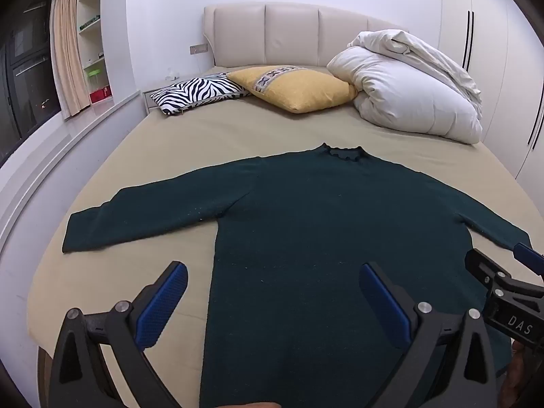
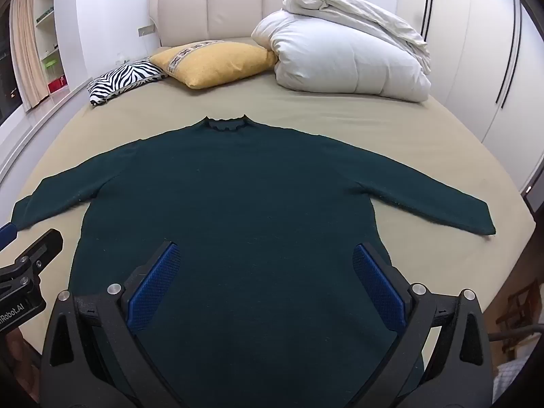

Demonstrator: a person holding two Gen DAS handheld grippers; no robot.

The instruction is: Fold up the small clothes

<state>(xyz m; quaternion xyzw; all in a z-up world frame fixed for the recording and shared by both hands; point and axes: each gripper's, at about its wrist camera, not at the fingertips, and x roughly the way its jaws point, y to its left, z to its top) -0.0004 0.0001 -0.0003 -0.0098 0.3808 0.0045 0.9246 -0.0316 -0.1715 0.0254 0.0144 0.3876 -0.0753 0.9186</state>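
Left wrist view: dark green sweater (image 1: 326,210) lies flat on tan bed sheet (image 1: 190,136), collar pointing away from both grippers toward headboard, hem nearest them; body's long axis runs collar-to-hem, sleeves spread out sideways. Left gripper (image 1: 273,297) hovers over hem's left edge, jaws wide apart, nothing held. Right gripper (image 2: 267,278) sits over lower body w/ jaws wide, also holding nothing. Knit looks smooth, ruffled neck, few light specks. Zebra pillow (image 2: 124,80), yellow pillow (image 2: 217,61), white duvet (image 2: 343,51) lie beyond collar.

Zebra pillow (image 1: 199,93) beside yellow pillow (image 1: 295,88); white duvet (image 1: 414,91) bundled alongside.
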